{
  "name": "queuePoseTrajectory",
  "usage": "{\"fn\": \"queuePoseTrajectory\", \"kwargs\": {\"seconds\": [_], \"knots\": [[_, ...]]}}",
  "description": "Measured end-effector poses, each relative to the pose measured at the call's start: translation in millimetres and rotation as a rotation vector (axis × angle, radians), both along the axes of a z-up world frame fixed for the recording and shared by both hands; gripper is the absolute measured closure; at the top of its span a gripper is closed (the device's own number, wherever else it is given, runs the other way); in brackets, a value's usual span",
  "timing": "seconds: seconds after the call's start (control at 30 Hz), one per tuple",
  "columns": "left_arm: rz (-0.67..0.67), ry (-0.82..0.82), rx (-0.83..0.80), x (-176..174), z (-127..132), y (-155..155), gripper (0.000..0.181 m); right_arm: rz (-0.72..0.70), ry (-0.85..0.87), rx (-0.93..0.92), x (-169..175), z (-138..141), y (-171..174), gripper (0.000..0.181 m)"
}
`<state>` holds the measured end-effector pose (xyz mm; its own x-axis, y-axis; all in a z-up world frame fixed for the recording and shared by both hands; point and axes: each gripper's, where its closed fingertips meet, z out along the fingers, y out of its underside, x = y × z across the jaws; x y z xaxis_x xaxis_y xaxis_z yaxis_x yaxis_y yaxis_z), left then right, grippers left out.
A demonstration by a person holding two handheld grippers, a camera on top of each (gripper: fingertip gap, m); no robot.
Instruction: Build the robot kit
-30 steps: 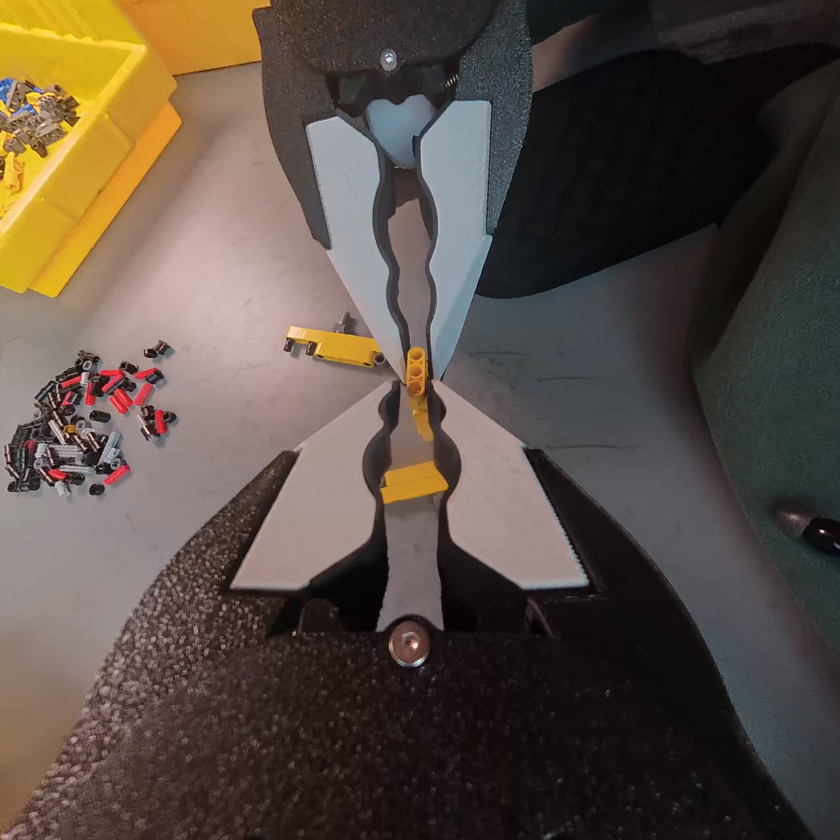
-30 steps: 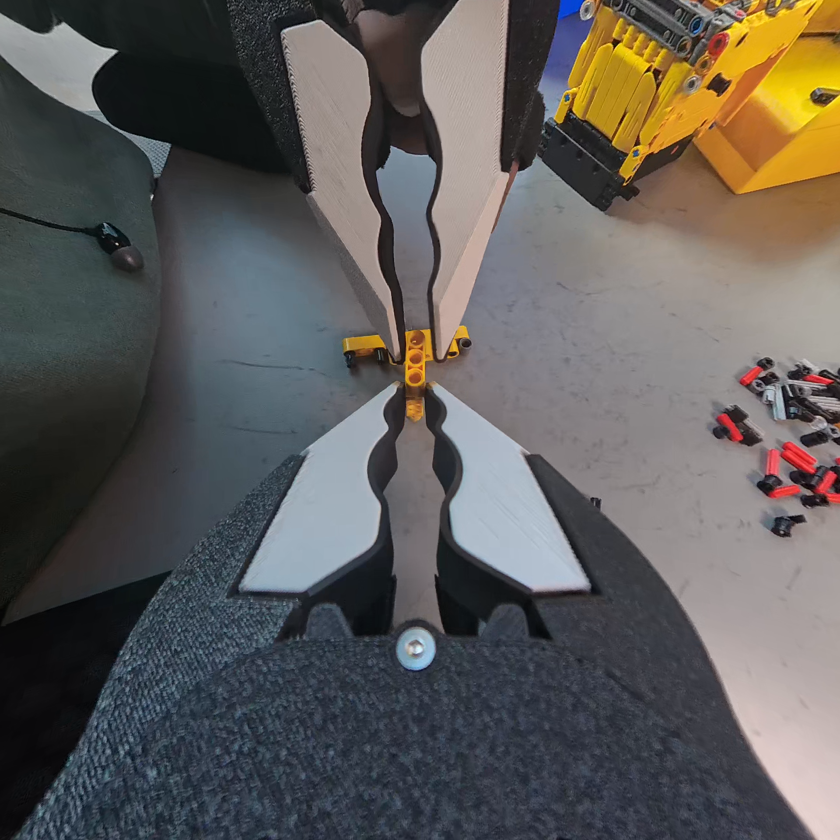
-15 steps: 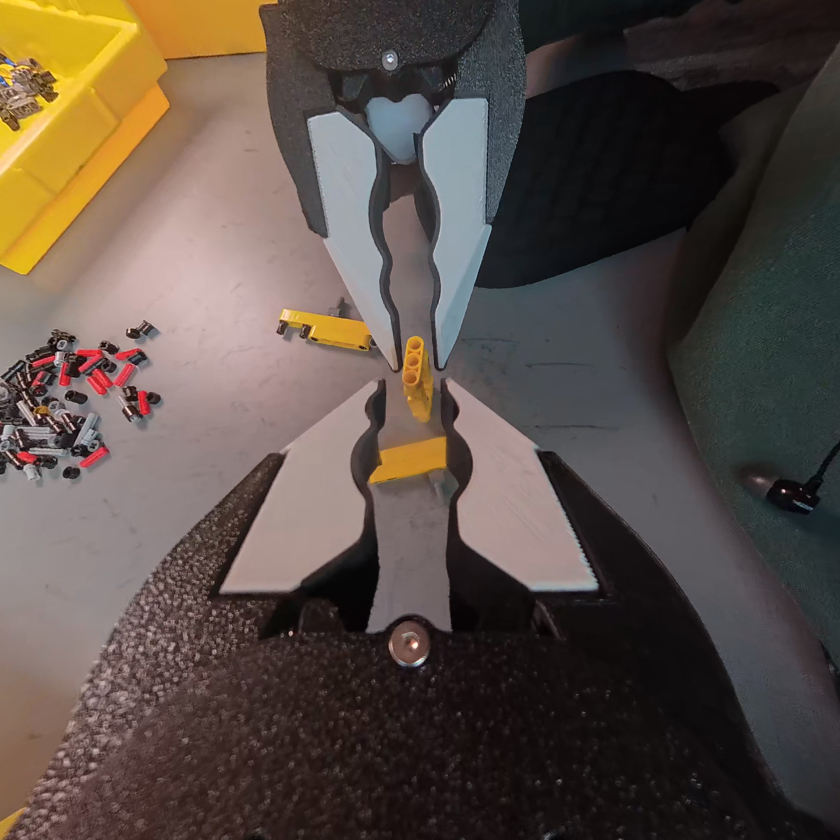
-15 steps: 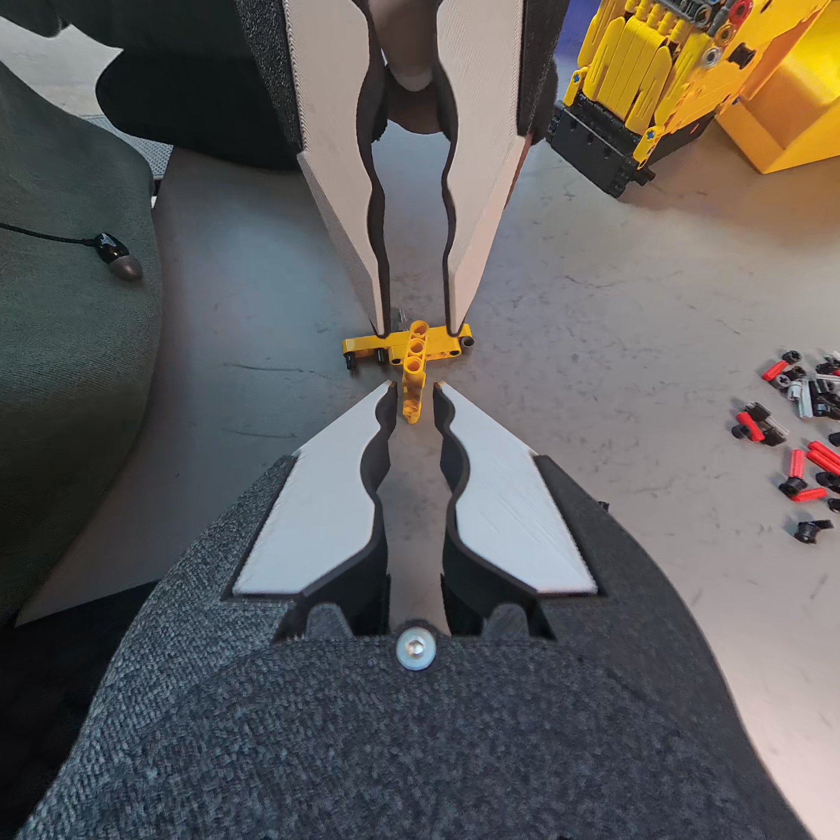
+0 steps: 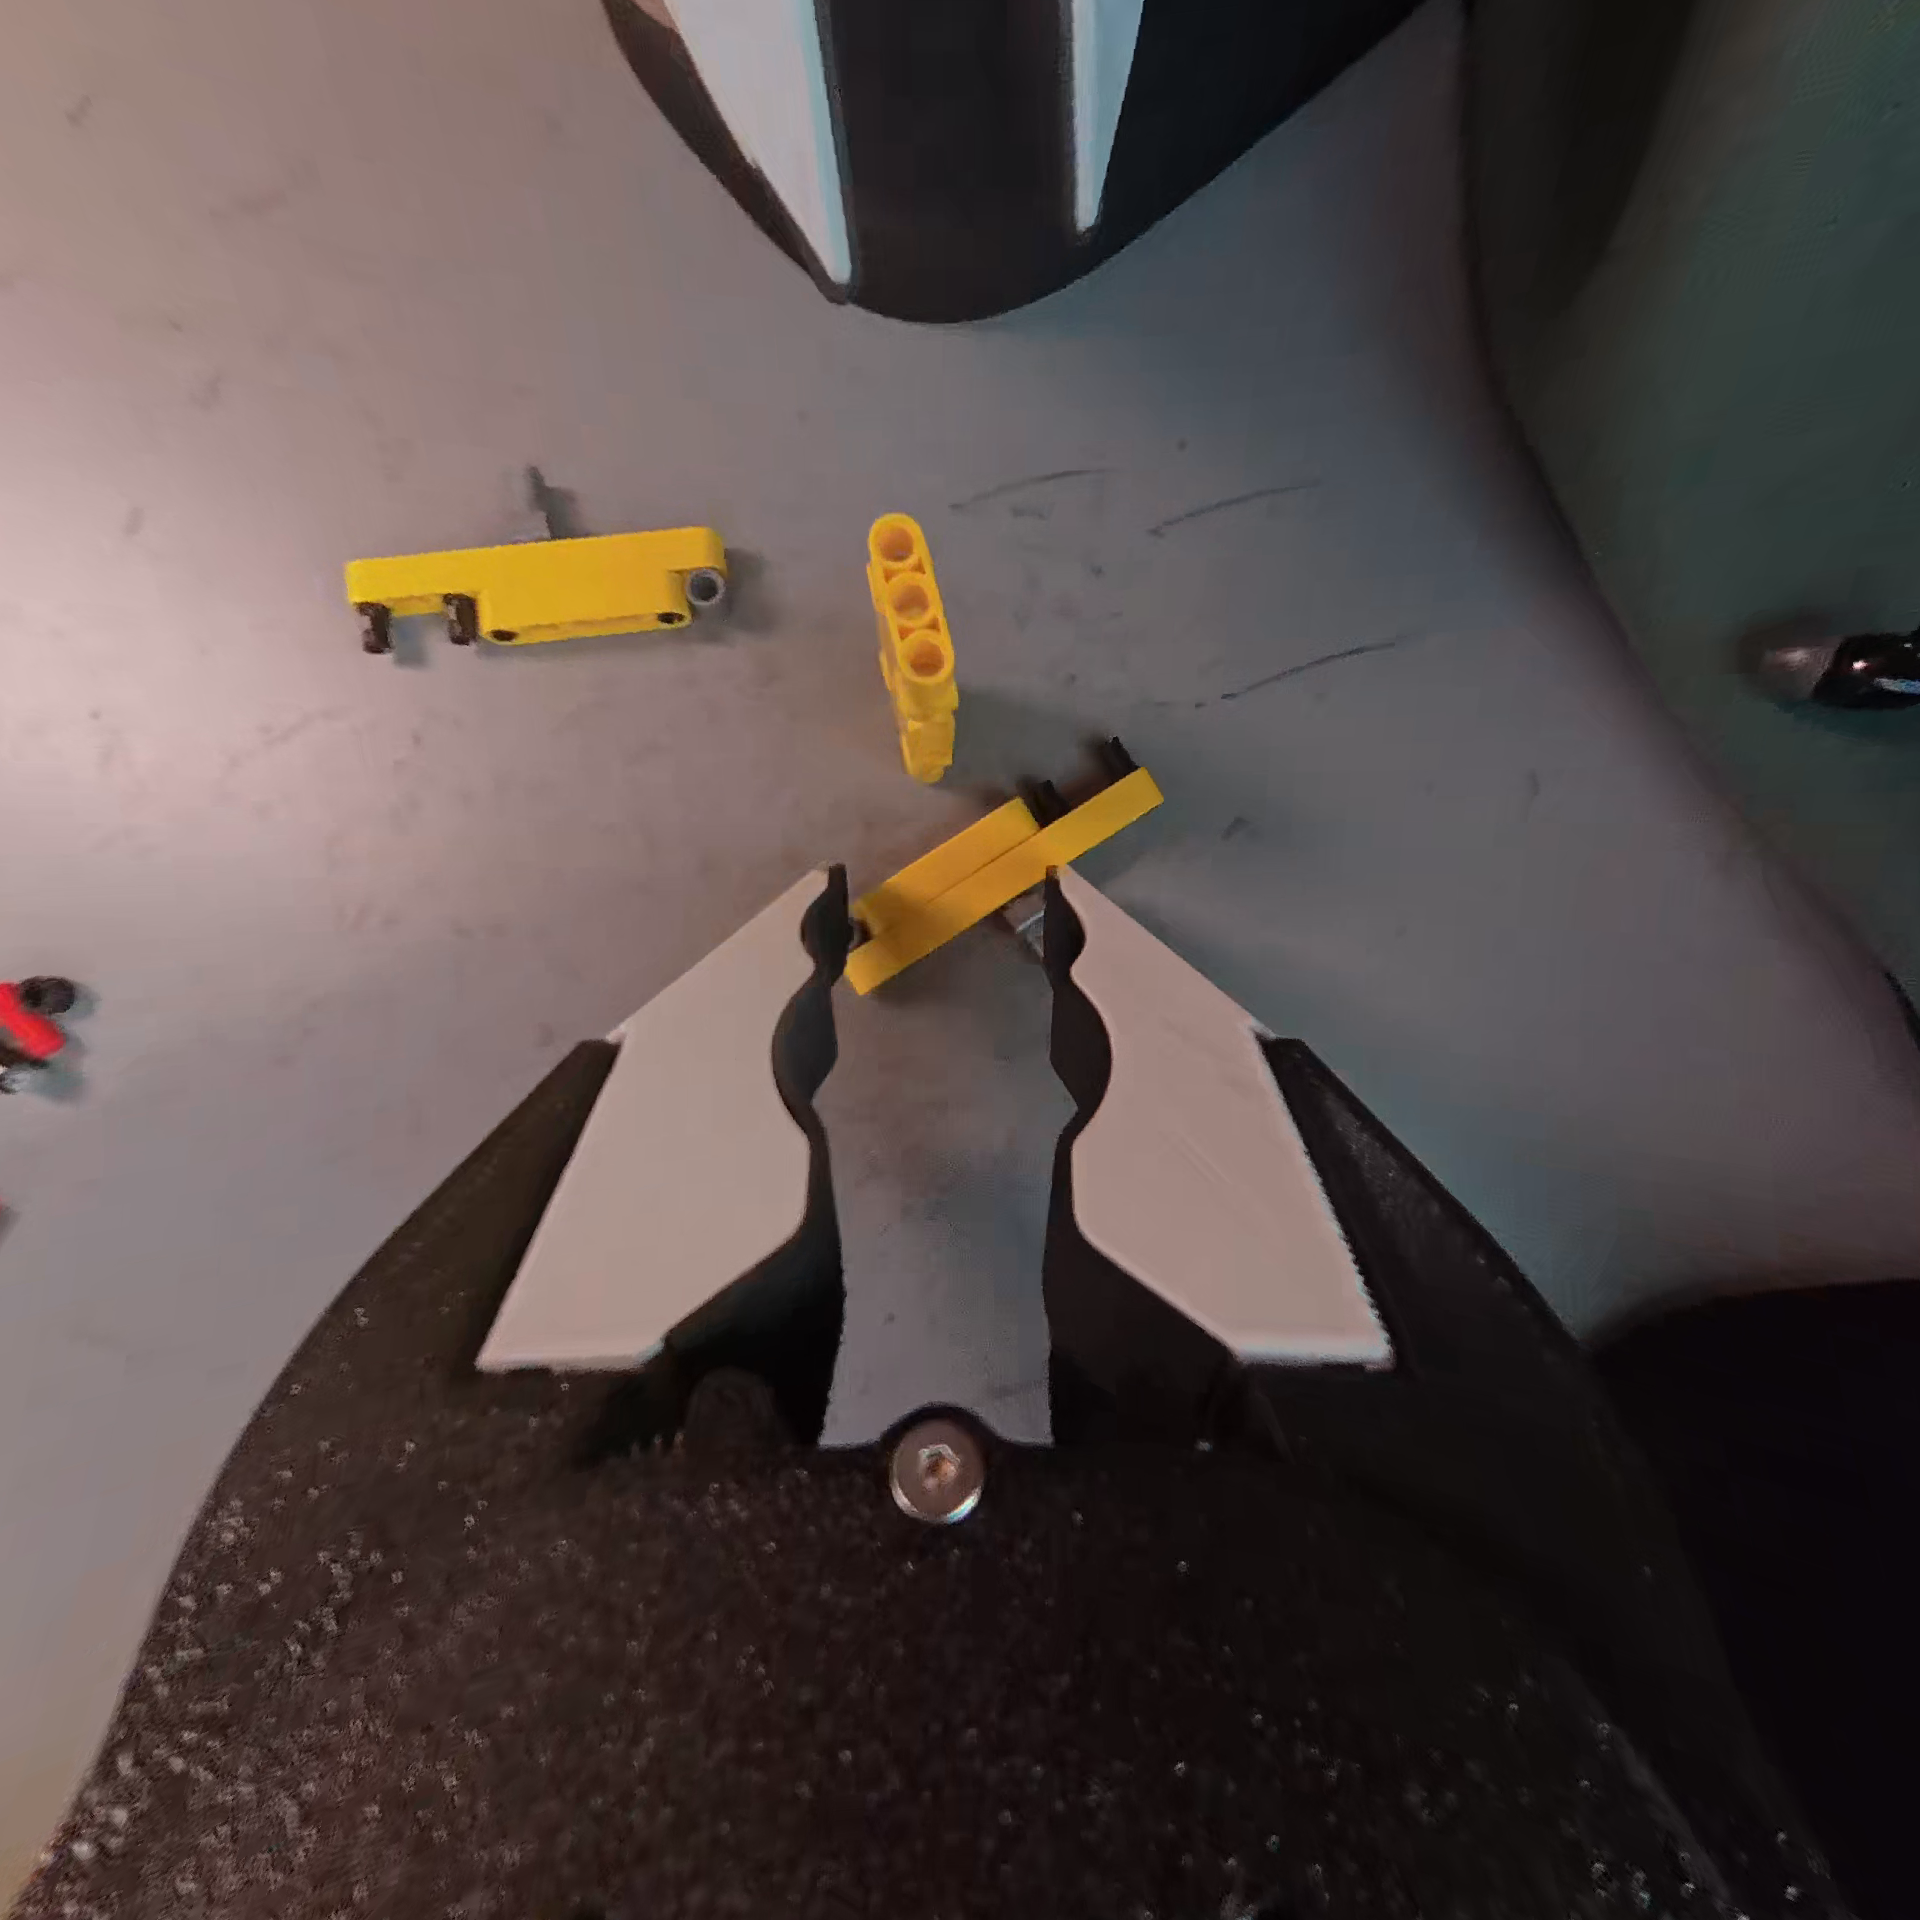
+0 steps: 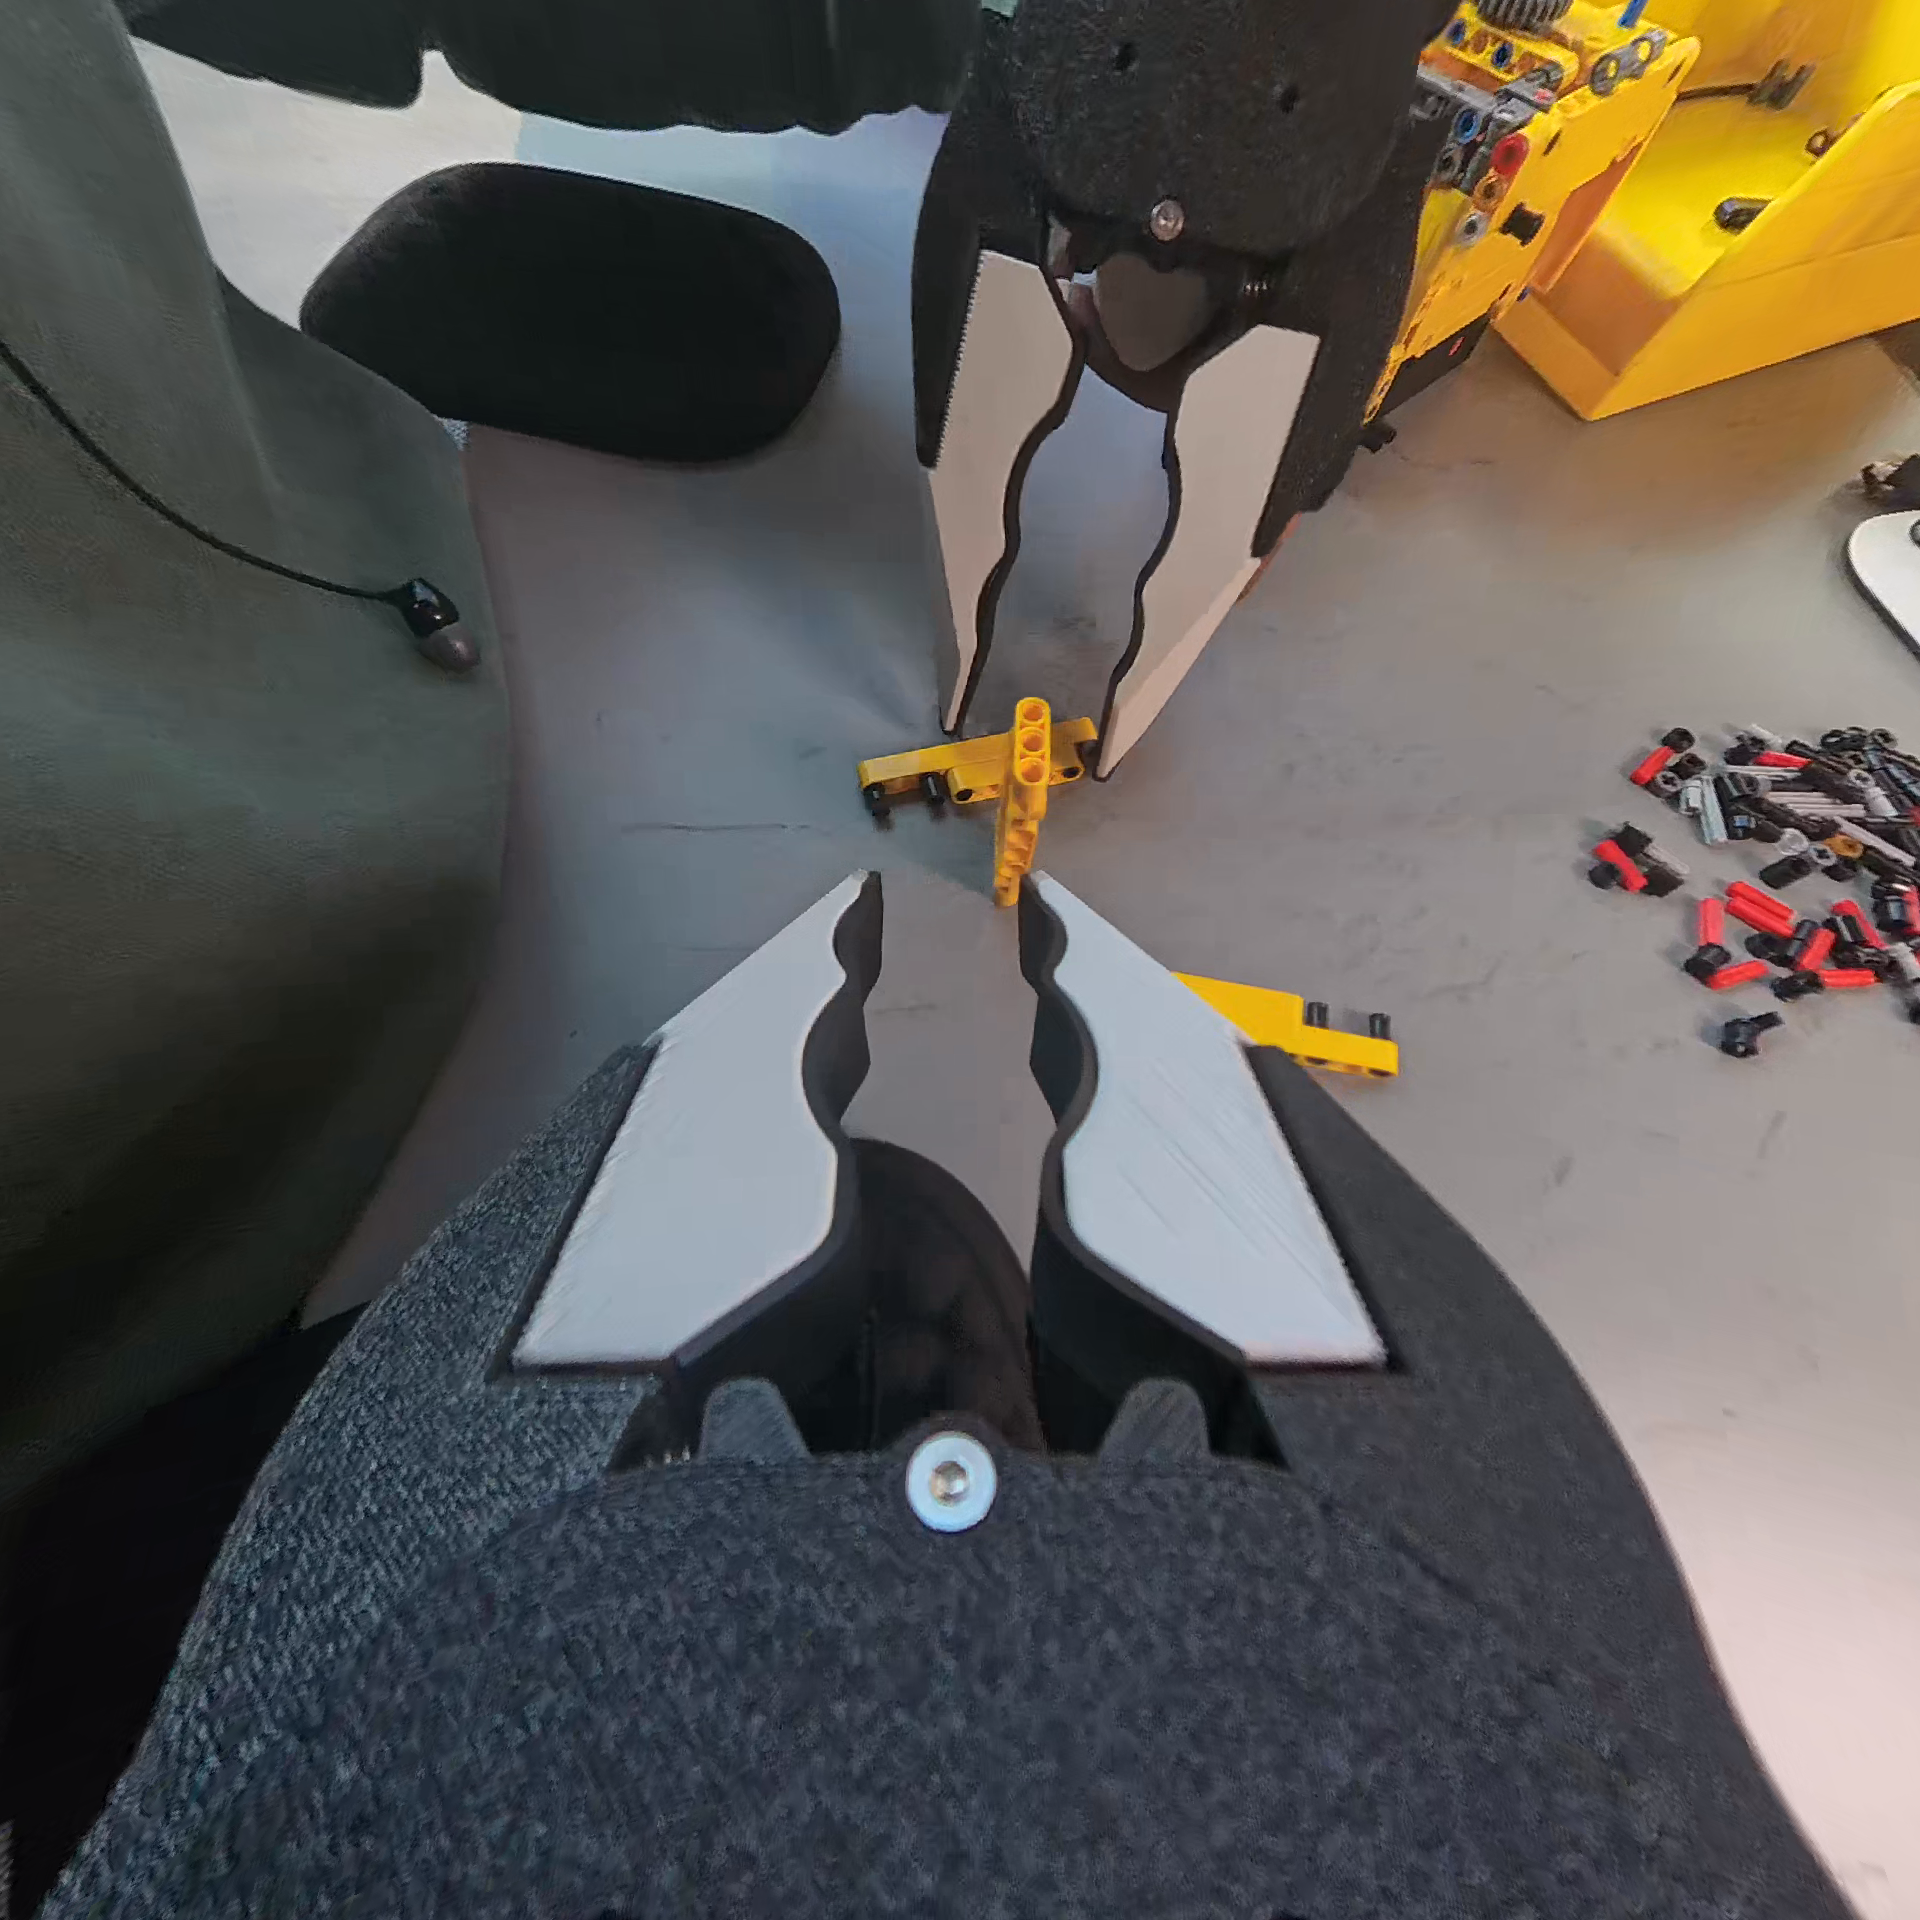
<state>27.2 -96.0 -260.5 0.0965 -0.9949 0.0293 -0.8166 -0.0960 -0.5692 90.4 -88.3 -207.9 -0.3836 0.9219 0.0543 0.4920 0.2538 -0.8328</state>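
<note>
Left gripper (image 5: 943, 883) spread, tips straddling a tilted yellow beam (image 5: 997, 878) on the grey table (image 5: 312, 312); right gripper (image 6: 951, 883) spread, empty, beside an upright yellow beam (image 6: 1018, 800); small pins (image 6: 1797, 873) scattered well apart.

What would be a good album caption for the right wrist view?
Two open grippers, right gripper and left gripper, face each other over yellow beams on a grey table, small pins scattered alongside.

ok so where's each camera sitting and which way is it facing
Left wrist view: on the left gripper, facing down at the grey table; own open fingers below, right gripper opposite.
Right wrist view: on the right gripper, facing back at the left one; own fingers below.
Shared: the upright yellow beam between them.
</note>
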Motion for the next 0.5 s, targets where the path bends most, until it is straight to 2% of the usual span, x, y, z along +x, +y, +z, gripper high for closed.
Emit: {"fn": "queuePoseTrajectory", "kwargs": {"seconds": [0.03, 0.13, 0.27, 0.37, 0.5], "knots": [[-0.010, 0.000, -0.023, 1.1, -2.9, -3.5, 0.148, 0.006, -0.001, -0.004, 3.7, -0.9, -4.0, 0.155], [0.038, -0.010, -0.049, -0.5, -3.5, -5.9, 0.151, 0.024, -0.004, -0.022, 11.9, -2.7, -14.8, 0.156], [0.125, 0.004, -0.105, -11.3, -3.1, -23.9, 0.158, 0.062, 0.016, 0.002, 9.0, -1.9, -32.3, 0.156], [0.254, -0.008, -0.153, -16.5, -2.9, -34.9, 0.162, 0.080, 0.039, 0.091, -5.2, -9.3, -47.1, 0.156], [0.381, -0.046, -0.206, -16.4, -2.6, -47.3, 0.167, 0.094, -0.002, 0.282, -29.8, -34.6, -57.2, 0.155]]}}
